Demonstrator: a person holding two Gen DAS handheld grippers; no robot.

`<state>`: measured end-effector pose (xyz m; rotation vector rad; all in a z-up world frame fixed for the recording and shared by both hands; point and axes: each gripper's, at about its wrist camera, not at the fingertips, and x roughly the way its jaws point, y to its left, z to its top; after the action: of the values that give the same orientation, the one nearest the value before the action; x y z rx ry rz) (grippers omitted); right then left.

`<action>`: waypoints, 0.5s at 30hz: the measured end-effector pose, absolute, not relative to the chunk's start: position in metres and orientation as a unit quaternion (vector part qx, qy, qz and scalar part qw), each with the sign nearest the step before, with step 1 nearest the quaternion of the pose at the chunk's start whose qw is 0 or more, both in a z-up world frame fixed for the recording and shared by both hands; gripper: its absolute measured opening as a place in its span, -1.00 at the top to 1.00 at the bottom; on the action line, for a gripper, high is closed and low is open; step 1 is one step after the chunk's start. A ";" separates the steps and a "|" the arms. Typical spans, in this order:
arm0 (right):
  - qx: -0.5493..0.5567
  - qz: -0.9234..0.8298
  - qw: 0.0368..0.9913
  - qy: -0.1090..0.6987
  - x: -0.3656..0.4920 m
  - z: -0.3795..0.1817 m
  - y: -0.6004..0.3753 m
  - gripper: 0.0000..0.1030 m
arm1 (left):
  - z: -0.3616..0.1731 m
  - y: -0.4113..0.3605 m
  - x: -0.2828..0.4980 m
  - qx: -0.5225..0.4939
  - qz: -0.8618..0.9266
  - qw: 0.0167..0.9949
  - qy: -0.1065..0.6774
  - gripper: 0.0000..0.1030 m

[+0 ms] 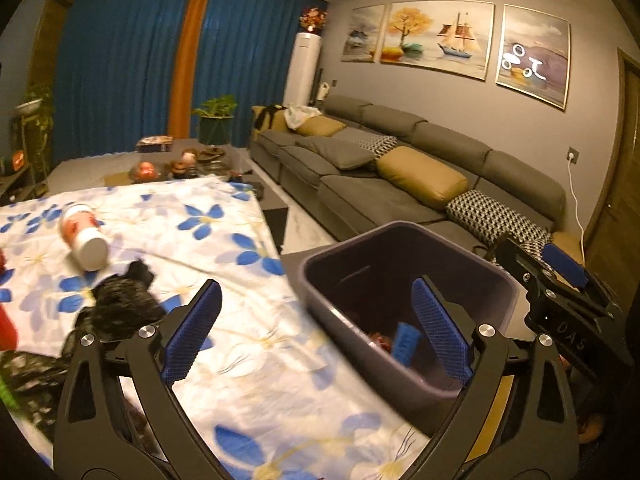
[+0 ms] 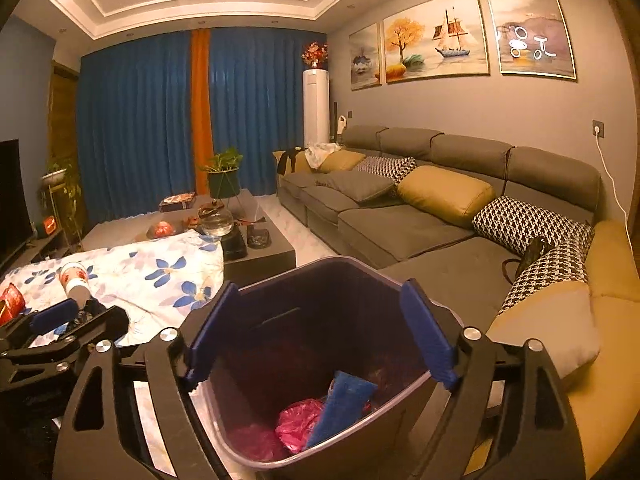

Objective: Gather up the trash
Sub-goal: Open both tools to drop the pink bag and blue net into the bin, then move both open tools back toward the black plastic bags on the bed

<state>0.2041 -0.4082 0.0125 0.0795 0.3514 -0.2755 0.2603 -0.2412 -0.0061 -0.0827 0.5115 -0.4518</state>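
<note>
Reading "DAS" embossed on the right tongs (image 1: 560,276) body.

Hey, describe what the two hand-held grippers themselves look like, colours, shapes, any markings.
Both match. The left hand-held gripper and the right hand-held gripper each have a glossy black frame of angled arms with triangular cut-outs and round silver bolt heads at the pivots. Their fingers carry long blue pads with a fine knurled texture. The left wrist view shows raised lettering, partly legible, on the right one's black body. No cables or sleeves are visible.
</note>
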 end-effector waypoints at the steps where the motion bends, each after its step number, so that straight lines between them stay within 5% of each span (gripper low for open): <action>1: 0.040 -0.134 0.975 0.171 0.201 0.013 -0.405 -0.64 | -0.005 -0.237 0.257 -0.042 -0.217 0.943 0.249 -0.83; 15: 0.047 -0.113 0.981 0.149 0.160 0.023 -0.360 -0.70 | 0.014 -0.157 0.193 -0.051 -0.154 0.961 0.223 -0.83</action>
<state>0.1602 -0.3596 0.0229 0.0949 0.3001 -0.2266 0.1927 -0.1566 0.0137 -0.1030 0.4510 -0.3115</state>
